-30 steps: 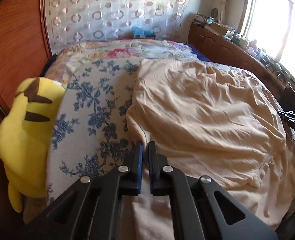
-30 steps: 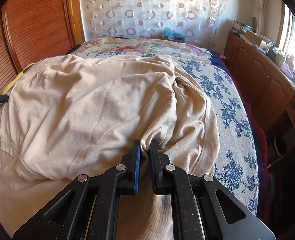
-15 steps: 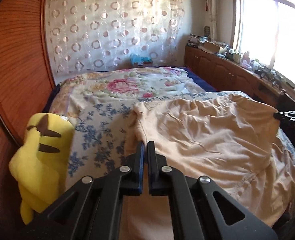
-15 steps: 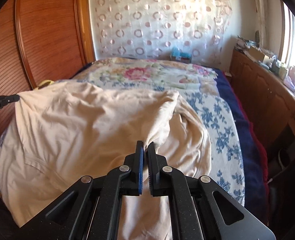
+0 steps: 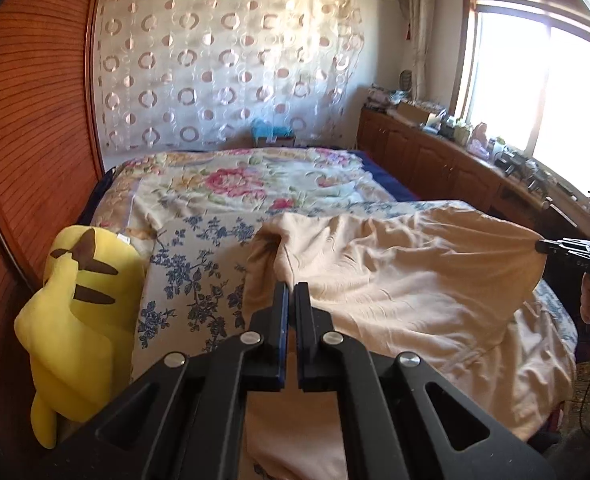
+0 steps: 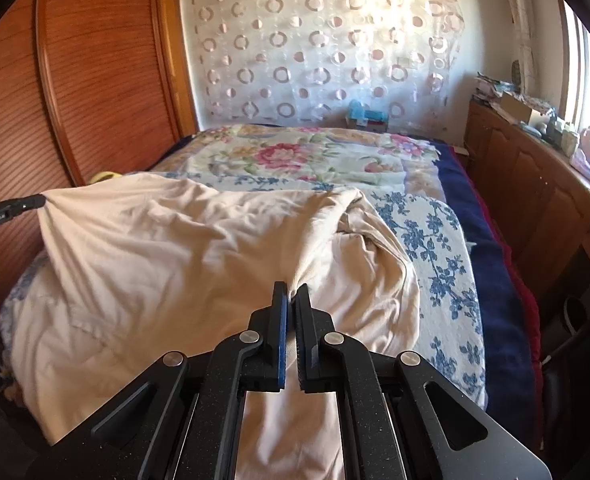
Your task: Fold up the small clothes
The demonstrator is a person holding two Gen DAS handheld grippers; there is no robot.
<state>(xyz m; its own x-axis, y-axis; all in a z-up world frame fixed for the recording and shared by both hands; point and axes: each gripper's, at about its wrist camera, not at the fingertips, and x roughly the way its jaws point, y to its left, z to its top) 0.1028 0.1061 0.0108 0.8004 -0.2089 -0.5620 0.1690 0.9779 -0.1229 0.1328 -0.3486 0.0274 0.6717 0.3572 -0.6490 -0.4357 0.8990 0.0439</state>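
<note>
Garment (image 5: 395, 280) on bed (image 5: 199, 264), plush toy (image 5: 83, 300) left of it

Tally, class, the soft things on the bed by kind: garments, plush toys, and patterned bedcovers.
Beige garment: 1
Yellow plush toy: 1
Patterned bedcovers: 2, a blue-floral bedcover and a pink-floral bedcover
Total: 4

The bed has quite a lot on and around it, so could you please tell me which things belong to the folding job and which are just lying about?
Job:
- beige garment
- left tongs, shut on it
- right tongs, shut on it

Lying about:
- yellow plush toy
- floral bedspread
- cabinet clutter
</note>
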